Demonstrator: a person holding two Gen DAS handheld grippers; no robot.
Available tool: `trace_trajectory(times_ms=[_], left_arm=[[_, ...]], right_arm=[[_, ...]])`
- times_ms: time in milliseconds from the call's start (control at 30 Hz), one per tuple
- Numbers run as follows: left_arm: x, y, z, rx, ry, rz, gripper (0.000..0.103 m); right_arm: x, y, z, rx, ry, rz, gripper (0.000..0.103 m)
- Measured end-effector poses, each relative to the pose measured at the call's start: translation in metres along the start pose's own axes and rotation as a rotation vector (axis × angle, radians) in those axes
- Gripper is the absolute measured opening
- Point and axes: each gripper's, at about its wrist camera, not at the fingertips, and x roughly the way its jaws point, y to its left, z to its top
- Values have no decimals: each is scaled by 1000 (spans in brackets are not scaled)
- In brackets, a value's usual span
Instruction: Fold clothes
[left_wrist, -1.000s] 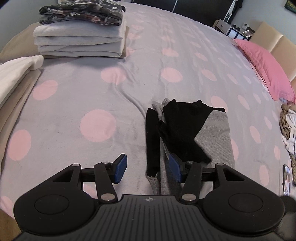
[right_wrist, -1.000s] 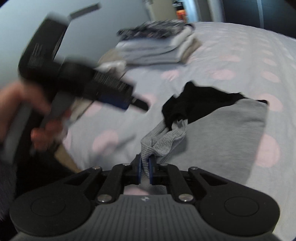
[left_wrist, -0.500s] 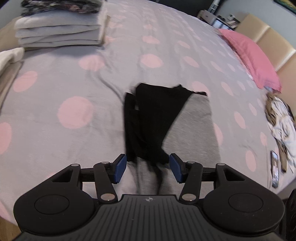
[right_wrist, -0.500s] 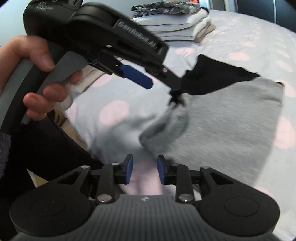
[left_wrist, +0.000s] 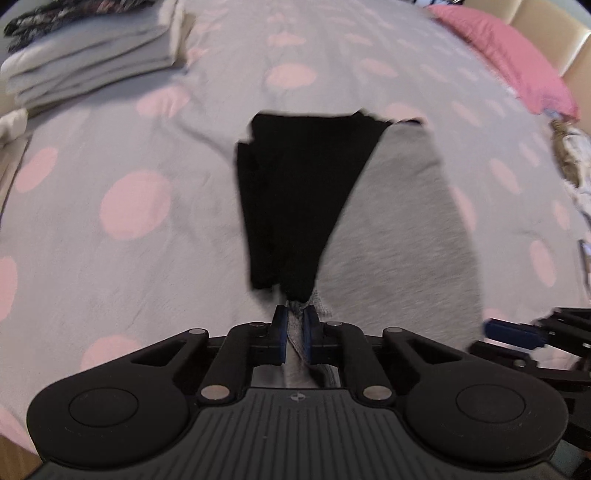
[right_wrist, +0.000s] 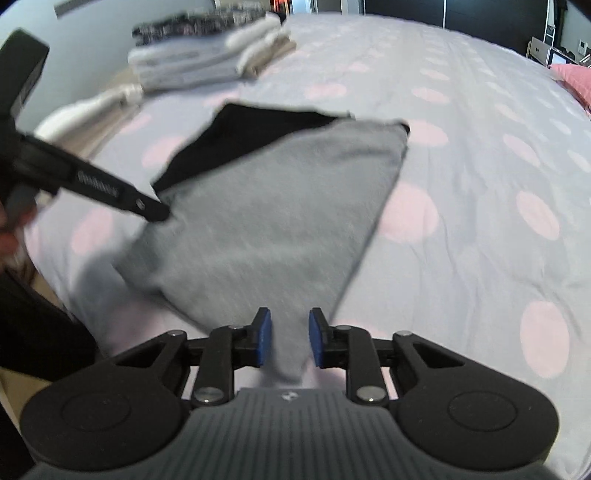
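Grey-black garment (left_wrist: 399, 229) on dotted bedspread (left_wrist: 110, 258), folded stack (left_wrist: 92, 55) beyond, pink pillow (left_wrist: 509, 55)

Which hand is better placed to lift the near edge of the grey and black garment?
Left. Its tongs are closing on the grey and black garment, pinching its near corner; the right tongs only straddle the edge, closing.

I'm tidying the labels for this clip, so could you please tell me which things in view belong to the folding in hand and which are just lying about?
In the job:
- grey and black garment, near edge pinched
- left tool, closing on its grey hem
- right tool, closing, garment corner between its pads

Lying about:
- stack of folded clothes
- pink pillow
- crumpled clothes at the right edge
- spotted bedspread
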Motion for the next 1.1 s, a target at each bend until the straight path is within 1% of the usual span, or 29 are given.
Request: trace_trajectory(times_ms=[67,133,233,333,400,433,467,533,567,633,667,733,767,800,867,933,967,1000,1033,1067,1100], left_arm=[[5,8,-2,-23,18,-7,6],[3,12,-3,-39,18,-11,8],[-6,18,-3,-75,10,-9,21],[-21,24,-4,-118,-15,-31,25],[-33,24,-7,-123,-48,-43,36],[-38,22,-9,-117,-61,-56,48],[-41,18,-11,-103,-66,-70,54],[-42,8,-15,-69,-64,-91,54],[-40,2,-18,-48,-50,-92,54],[-29,-7,-22,-15,-2,-70,54],[-22,-10,-23,-3,23,-54,51],[-10,-8,-24,-8,59,-33,47],[-5,-6,-25,-20,74,-31,47],[-1,-4,-26,-33,86,-35,47],[6,-4,-27,-35,96,-37,46],[9,-6,-27,-22,96,-31,44],[10,-6,-27,-23,95,-39,39],[10,-5,-27,-27,94,-50,34],[10,-3,-26,-44,96,-79,19],[9,-1,-26,-65,98,-101,17],[7,-1,-25,-67,96,-106,15]], right_arm=[[6,-4,-5,5,26,-7,20],[5,-9,-8,28,37,2,20],[0,-20,-10,82,45,21,21],[-12,-28,-14,127,16,18,23],[-21,-33,-14,156,-8,9,24],[-25,-36,-14,171,-20,4,24],[-28,-38,-14,189,-29,8,25],[-29,-42,-13,227,-39,26,25],[-28,-43,-14,244,-37,40,25],[-23,-45,-15,268,-28,67,27],[-19,-44,-17,274,-21,77,27],[-12,-45,-20,287,-1,94,28],[-7,-46,-23,303,14,106,30],[-3,-47,-25,324,15,123,36],[2,-50,-27,362,10,153,38],[5,-51,-27,388,7,172,38],[6,-52,-27,396,4,178,34],[6,-52,-27,403,2,182,19],[7,-53,-27,408,4,191,13],[5,-53,-26,416,4,195,12],[3,-53,-25,425,1,197,11]])
